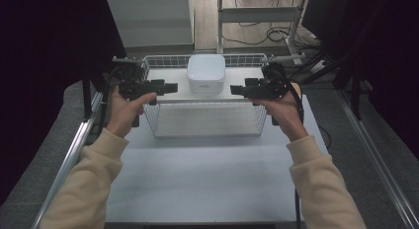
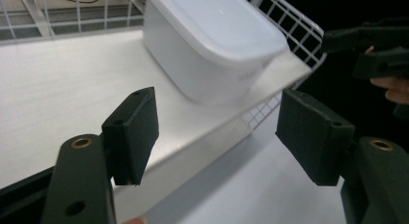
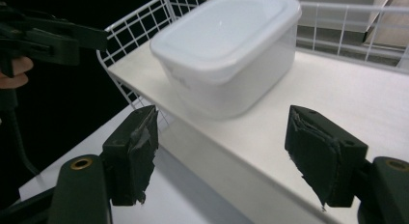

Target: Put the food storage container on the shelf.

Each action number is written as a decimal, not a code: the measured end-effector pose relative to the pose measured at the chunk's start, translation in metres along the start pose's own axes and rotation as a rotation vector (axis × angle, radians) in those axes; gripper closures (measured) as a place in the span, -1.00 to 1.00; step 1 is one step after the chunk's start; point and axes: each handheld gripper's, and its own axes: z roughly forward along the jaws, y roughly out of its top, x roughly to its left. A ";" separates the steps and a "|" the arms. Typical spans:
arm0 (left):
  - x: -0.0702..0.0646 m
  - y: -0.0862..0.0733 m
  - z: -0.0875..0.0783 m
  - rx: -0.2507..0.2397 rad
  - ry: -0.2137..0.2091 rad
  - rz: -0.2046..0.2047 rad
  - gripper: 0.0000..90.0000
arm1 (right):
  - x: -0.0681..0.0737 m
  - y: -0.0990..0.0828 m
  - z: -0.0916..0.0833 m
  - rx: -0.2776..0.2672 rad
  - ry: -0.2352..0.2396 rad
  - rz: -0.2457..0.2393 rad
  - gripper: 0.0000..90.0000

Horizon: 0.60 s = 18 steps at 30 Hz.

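- My left gripper (image 1: 170,87) and right gripper (image 1: 237,89) are both released, jaws wide with nothing between them, flanking the box (image 1: 206,73).
- The box sits lidded on a white board (image 1: 168,76) laid across the wire basket (image 1: 207,121) on the bench (image 1: 197,174).
- It looks like light, stiff, slick plastic; I'd clamp opposite side walls under the lid rim.

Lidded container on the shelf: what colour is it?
White all over, lid and body; the container shows best in the right gripper view.
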 end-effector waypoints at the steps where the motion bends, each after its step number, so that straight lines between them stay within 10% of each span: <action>1: -0.002 -0.005 -0.002 0.001 -0.002 0.008 -0.32 | 0.000 -0.005 -0.002 -0.001 0.000 -0.009 -0.39; 18: -0.028 -0.120 -0.015 0.025 0.047 0.071 -0.41 | 0.010 -0.129 -0.036 -0.010 -0.091 -0.091 -0.46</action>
